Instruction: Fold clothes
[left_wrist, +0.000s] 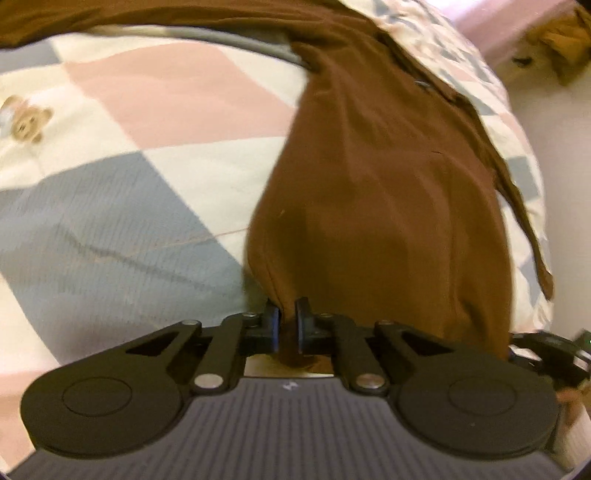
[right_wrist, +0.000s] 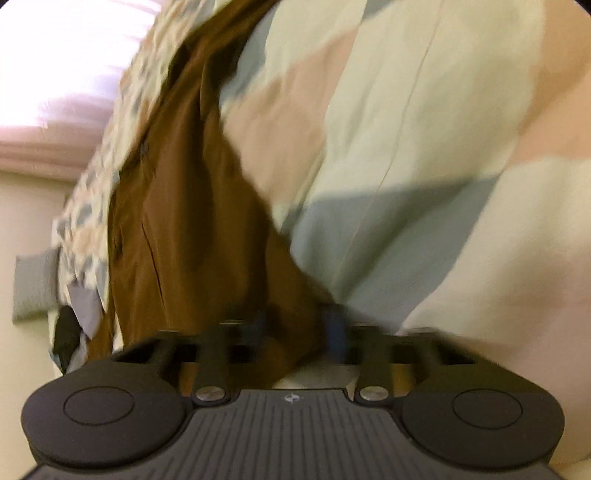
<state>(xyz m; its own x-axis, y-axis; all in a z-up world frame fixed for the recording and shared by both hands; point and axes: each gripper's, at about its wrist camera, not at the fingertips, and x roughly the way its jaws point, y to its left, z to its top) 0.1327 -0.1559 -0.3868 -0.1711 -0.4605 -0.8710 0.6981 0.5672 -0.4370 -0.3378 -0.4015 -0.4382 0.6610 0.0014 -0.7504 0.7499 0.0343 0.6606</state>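
The left gripper (left_wrist: 287, 314) has its 2 fingers (left_wrist: 272, 317) pinched on a fold of the brown garment (left_wrist: 388, 192), which runs from lower centre of the frame up to the top across the checked bedspread (left_wrist: 129, 192). In the blurred right wrist view, the right gripper (right_wrist: 299, 328) has brown cloth (right_wrist: 192, 206) between its fingers; whether they clamp it is unclear.

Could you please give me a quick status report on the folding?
Left gripper shut on brown garment. Right gripper blurred, brown cloth between its fingers, grip unclear. Garment stretched over checked bedspread. Nothing in the way.
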